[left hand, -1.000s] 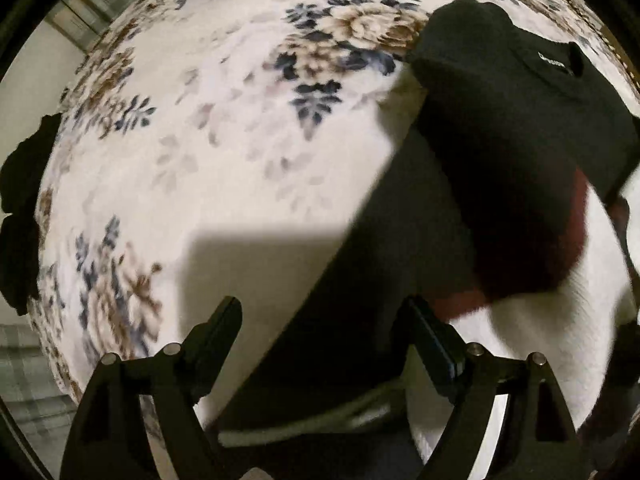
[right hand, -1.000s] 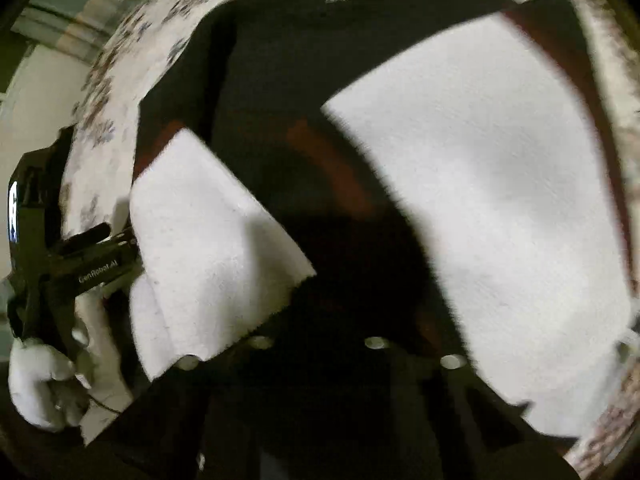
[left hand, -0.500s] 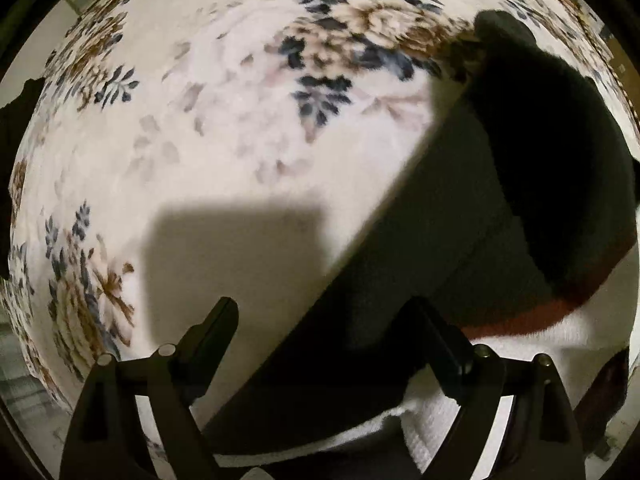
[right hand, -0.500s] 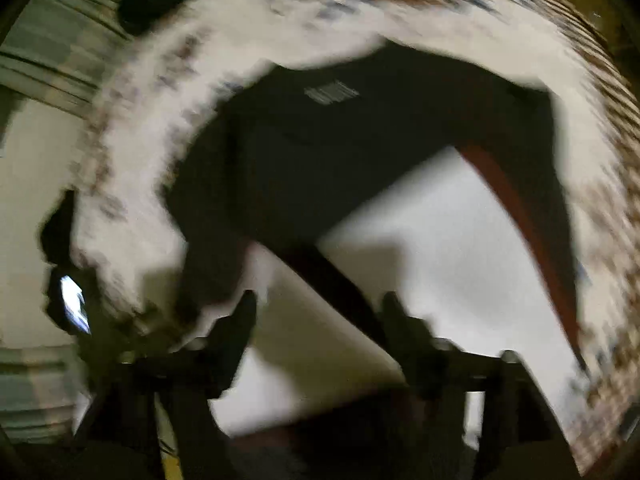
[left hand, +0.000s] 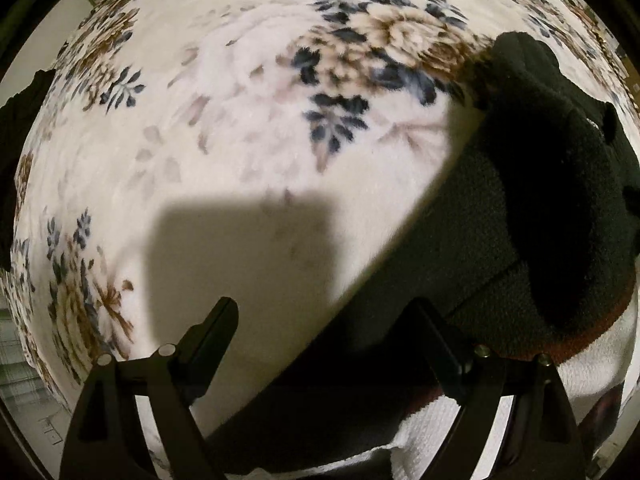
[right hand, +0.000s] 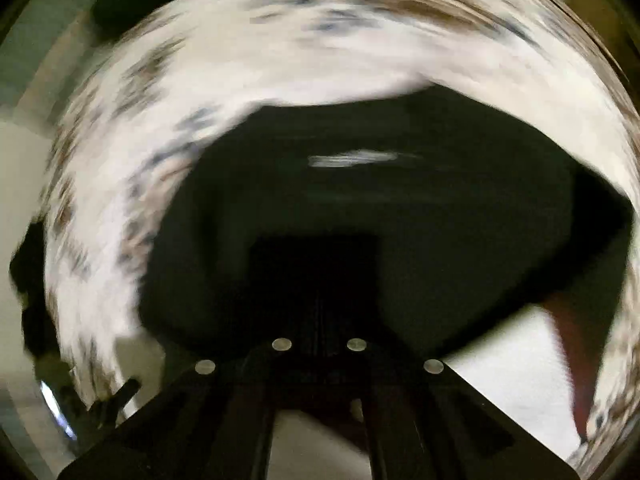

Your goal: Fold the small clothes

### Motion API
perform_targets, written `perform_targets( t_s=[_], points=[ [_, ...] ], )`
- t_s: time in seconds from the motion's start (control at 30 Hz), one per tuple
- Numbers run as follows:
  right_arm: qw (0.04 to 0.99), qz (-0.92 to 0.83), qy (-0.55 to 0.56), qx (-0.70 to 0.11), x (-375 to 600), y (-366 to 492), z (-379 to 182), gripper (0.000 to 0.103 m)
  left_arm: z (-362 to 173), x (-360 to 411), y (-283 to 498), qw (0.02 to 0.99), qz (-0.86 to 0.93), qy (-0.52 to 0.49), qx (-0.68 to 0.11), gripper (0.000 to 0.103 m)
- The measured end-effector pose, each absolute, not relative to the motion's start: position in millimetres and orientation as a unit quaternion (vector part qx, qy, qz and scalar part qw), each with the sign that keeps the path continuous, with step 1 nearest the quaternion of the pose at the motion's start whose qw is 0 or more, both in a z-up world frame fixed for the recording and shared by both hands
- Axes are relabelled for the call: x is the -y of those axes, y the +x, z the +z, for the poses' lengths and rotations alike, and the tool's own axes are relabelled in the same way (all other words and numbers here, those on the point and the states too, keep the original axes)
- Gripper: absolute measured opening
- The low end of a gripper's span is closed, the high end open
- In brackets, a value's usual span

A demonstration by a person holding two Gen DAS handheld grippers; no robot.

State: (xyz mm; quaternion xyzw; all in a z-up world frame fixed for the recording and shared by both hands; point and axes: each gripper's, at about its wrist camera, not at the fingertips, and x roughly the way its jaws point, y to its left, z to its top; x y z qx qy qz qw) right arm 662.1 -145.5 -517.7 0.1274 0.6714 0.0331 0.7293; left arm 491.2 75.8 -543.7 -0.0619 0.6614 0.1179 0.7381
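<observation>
On the left, the left gripper [left hand: 320,344] hangs wide open over the floral blanket [left hand: 248,128], holding nothing. The sweater [left hand: 552,200] lies right of it. The right gripper [right hand: 320,320] is closed above its black part; whether it pinches cloth I cannot tell. Best to smooth the fold flat.

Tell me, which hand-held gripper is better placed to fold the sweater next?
Probably the left hand-held gripper: its jaws are open over the sweater edge. The right one is shut, with no cloth visibly pinched.
</observation>
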Motion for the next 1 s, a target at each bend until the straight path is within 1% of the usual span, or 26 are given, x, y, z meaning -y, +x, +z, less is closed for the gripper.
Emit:
perform_targets(
  t_s=[0.07,0.1,0.17,0.2,0.23,0.27,0.3,0.33,0.37,0.47,0.5,0.57,0.63,0.67,0.73,0.8,0.87,0.93,1.0],
  points=[
    [0.709,0.027,0.14,-0.691,166.0,659.9,-530.0,0.0,-542.9,-73.5,495.8,0.737,0.118,-0.058,-0.662,0.089],
    [0.693,0.047,0.169,-0.699,172.4,658.4,-533.5,0.001,-541.2,-72.0,498.3,0.738,0.119,-0.055,-0.662,0.089],
    [0.688,0.075,0.196,-0.695,171.6,658.2,-523.9,0.006,-536.8,-69.6,505.4,0.744,0.124,-0.043,-0.656,0.089],
    [0.695,0.094,0.197,-0.685,163.6,660.3,-514.0,0.019,-534.5,-67.5,510.2,0.748,0.129,-0.031,-0.651,0.089],
    [0.707,0.116,0.19,-0.671,150.6,663.2,-501.9,0.043,-532.8,-66.0,515.2,0.751,0.136,-0.018,-0.646,0.089],
    [0.717,0.137,0.176,-0.66,134.9,666.4,-492.1,0.055,-532.7,-64.1,521.8,0.753,0.142,-0.005,-0.643,0.089],
    [0.723,0.15,0.159,-0.655,121.6,668.2,-485.6,0.061,-532.9,-62.3,526.8,0.754,0.146,0.007,-0.64,0.089],
    [0.729,0.167,0.13,-0.651,98.2,669.9,-481.9,0.061,-533.8,-59.3,534.0,0.757,0.153,0.027,-0.635,0.089],
    [0.733,0.183,0.074,-0.651,68.7,672.2,-480.5,0.061,-535.0,-56.9,539.9,0.758,0.159,0.044,-0.631,0.089],
    [0.729,0.194,-0.027,-0.656,18.2,673.1,-493.1,0.061,-536.2,-60.2,543.2,0.757,0.168,0.057,-0.629,0.089],
    [0.725,0.192,-0.056,-0.659,4.9,674.0,-500.8,0.06,-536.3,-63.6,545.0,0.756,0.173,0.055,-0.629,0.089],
    [0.72,0.187,-0.081,-0.663,-4.5,676.1,-508.4,0.054,-538.6,-70.0,547.4,0.752,0.179,0.055,-0.632,0.089],
    [0.721,0.188,-0.077,-0.662,4.2,674.1,-508.0,0.04,-541.3,-78.2,547.9,0.749,0.183,0.047,-0.635,0.089],
    [0.723,0.19,-0.072,-0.661,5.1,674.3,-506.9,0.036,-543.6,-81.0,546.9,0.748,0.185,0.046,-0.636,0.089],
    [0.726,0.192,-0.077,-0.656,5.1,671.8,-505.5,0.014,-543.2,-80.4,540.5,0.745,0.188,0.038,-0.639,0.089],
    [0.729,0.196,-0.078,-0.651,10.8,665.7,-505.3,0.007,-543.9,-83.0,540.5,0.742,0.192,0.027,-0.642,0.089],
    [0.738,0.192,-0.065,-0.644,21.7,663.6,-502.0,0.005,-541.7,-82.9,539.8,0.742,0.194,0.018,-0.642,0.089],
    [0.757,0.161,-0.018,-0.633,54.0,662.2,-493.7,0.004,-538.4,-82.2,539.5,0.744,0.194,0.015,-0.639,0.089],
    [0.756,0.132,0.058,-0.639,94.5,662.0,-494.6,0.004,-534.2,-81.1,538.7,0.75,0.189,0.009,-0.634,0.089]
  ],
)
